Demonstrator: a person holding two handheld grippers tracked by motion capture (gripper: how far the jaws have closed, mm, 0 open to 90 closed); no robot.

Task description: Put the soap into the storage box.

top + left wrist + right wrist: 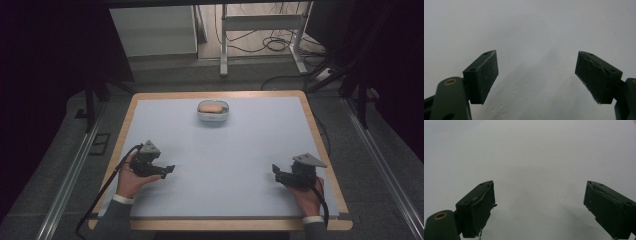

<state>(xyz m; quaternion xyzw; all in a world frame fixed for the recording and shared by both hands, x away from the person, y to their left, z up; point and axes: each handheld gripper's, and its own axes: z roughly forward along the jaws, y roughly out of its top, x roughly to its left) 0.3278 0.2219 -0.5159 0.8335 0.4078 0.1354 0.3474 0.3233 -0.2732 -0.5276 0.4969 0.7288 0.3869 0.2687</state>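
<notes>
Both my left gripper (pixel 167 171) and right gripper (pixel 276 172) gape wide, empty; that little container (pixel 213 112) looks light, slippery, so I'd pinch its rim.

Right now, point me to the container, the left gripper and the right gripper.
container (pixel 213 112), high view, its white near rim
left gripper (pixel 169 171), high view, between its jaw tips
right gripper (pixel 275 172), high view, between its jaw tips
</notes>
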